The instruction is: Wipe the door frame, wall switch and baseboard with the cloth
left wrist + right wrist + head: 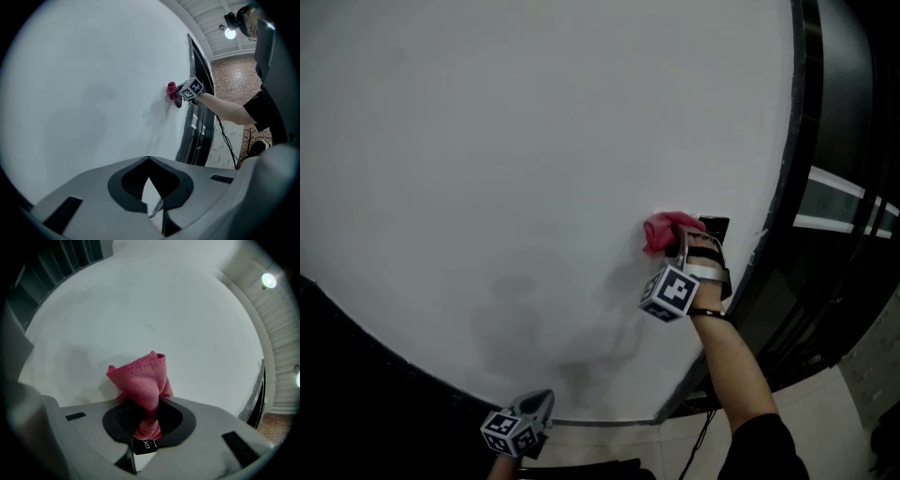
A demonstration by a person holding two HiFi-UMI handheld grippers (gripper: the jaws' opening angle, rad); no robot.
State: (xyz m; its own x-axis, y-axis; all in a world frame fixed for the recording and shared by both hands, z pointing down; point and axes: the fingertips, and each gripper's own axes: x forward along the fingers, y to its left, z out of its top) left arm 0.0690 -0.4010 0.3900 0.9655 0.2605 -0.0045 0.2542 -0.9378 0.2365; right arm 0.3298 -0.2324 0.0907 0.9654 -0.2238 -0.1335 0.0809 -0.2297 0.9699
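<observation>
Right tongs [149, 416] clamped on a bunched pink cloth [143, 378], whose free end is against the white wall [506, 141] just beside the black wall switch [715, 226]. Left tongs [149, 159] closed, empty, held low. Cloth judged light, soft and compliant, so the mid-bunch grip suits; door frame [787, 178] edge is near on the right, open wall to the left.

My right gripper [682, 246] holds the pink woven cloth [664, 230] against the white flat wall [534, 141], just left of the black rectangular wall switch [715, 226]. The dark door frame [795, 169] stands right of both, and my left gripper [540, 403] is low-left, well apart.
</observation>
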